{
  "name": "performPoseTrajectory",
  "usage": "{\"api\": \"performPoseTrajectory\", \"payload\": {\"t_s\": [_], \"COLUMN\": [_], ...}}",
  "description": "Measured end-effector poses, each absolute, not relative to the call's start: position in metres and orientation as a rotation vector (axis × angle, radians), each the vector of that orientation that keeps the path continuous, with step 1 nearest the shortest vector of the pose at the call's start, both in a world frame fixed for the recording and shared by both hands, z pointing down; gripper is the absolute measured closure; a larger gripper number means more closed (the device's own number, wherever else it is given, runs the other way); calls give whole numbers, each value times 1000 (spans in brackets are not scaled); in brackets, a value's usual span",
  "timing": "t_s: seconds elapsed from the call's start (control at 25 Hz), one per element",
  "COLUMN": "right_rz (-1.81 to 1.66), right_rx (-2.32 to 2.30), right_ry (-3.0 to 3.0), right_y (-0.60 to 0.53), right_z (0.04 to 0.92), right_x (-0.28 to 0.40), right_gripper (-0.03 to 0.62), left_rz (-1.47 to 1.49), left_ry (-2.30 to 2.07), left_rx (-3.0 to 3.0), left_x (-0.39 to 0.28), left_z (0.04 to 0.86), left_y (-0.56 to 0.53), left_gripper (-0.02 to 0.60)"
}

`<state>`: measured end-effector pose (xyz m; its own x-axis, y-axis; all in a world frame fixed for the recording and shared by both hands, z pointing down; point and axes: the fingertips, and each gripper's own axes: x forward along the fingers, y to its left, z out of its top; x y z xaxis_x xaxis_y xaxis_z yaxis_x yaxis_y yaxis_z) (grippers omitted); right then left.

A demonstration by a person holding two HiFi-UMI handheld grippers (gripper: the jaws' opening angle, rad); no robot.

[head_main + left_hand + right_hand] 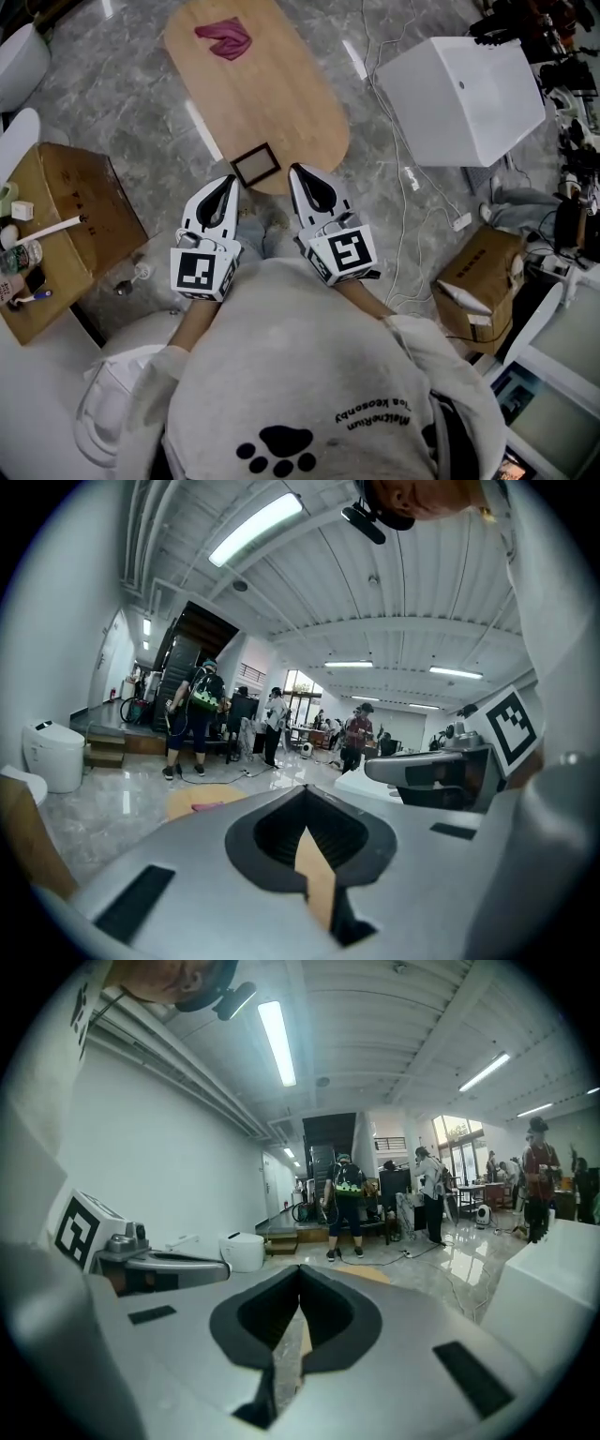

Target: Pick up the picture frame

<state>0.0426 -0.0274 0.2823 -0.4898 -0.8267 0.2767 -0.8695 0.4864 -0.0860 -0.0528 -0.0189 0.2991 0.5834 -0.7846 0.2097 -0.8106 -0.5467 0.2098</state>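
Lying just beyond left gripper (229, 179), right gripper (295, 171) jaws: picture frame (256, 165).

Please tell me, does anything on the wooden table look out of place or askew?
Only small things. The picture frame lies flat, close to the near edge of the table, and is turned slightly askew. A crumpled red cloth sits at the far end. Nothing looks spilled or broken.
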Motion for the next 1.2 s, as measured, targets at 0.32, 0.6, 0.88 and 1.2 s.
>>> {"api": "performPoseTrajectory", "payload": {"t_s": [0.32, 0.6, 0.88, 1.2], "right_rz": [318, 306, 335, 361], "right_rx": [1375, 1296, 1237, 1194], "right_ry": [-2514, -2547, -2623, -2623], "right_y": [-36, -57, -85, -109], "right_z": [291, 299, 314, 359], "right_x": [28, 27, 31, 45], "right_gripper": [585, 585, 585, 585], "left_rz": [102, 123, 190, 327], "left_ry": [-1322, -1396, -1507, -1521], "left_rx": [2478, 2438, 2424, 2531], "left_x": [-61, -62, -59, -44], "left_z": [310, 313, 311, 334], "left_y": [-29, -47, -73, -92], "left_gripper": [574, 574, 574, 573]}}
